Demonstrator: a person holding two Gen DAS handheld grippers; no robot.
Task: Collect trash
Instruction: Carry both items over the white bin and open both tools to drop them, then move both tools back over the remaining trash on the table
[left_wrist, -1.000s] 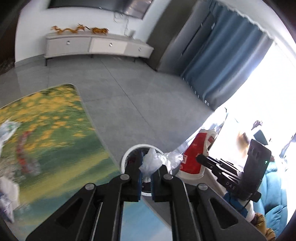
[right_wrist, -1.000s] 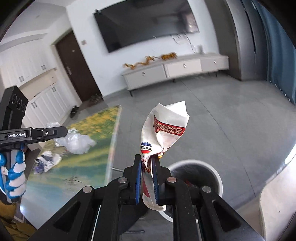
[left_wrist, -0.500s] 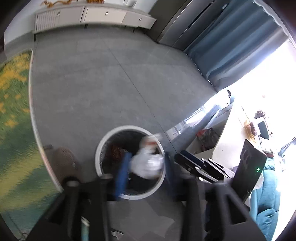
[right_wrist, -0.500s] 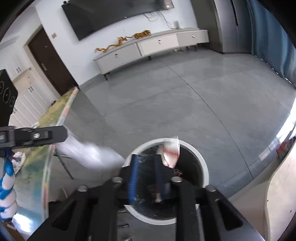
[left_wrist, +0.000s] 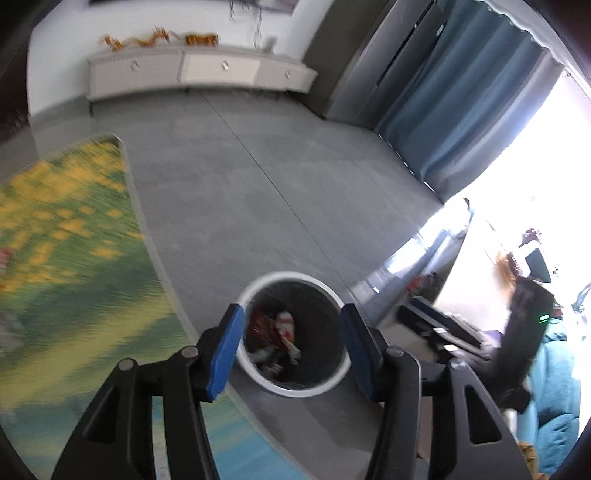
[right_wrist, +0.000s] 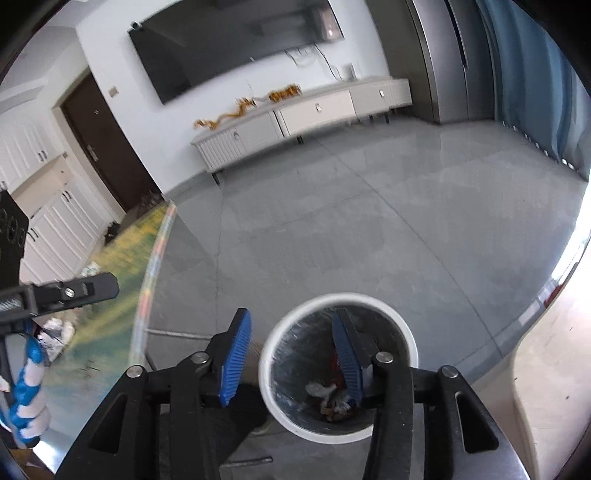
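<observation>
Crumpled trash (left_wrist: 282, 334) is seen at the bottom of the white-rimmed bin (left_wrist: 255, 373), which stands on the grey floor (left_wrist: 236, 206) just beside the curved edge of the flower-patterned table (left_wrist: 74, 258). A red-and-white wrapper and pale scraps are made out among the trash inside the bin; more cannot be told through the blur. The left gripper (left_wrist: 291, 349) is held above the bin, its blue-padded jaws spread and opening, with nothing pinched between them. The right gripper (right_wrist: 291, 358) is likewise held over the bin, one finger above its mouth, the jaws parted and opening, and nothing is gripped. More crumpled litter (right_wrist: 55, 330) is left on the table, away from the bin. Beyond the bin, a low white cabinet (right_wrist: 295, 118) is set against the far wall.
</observation>
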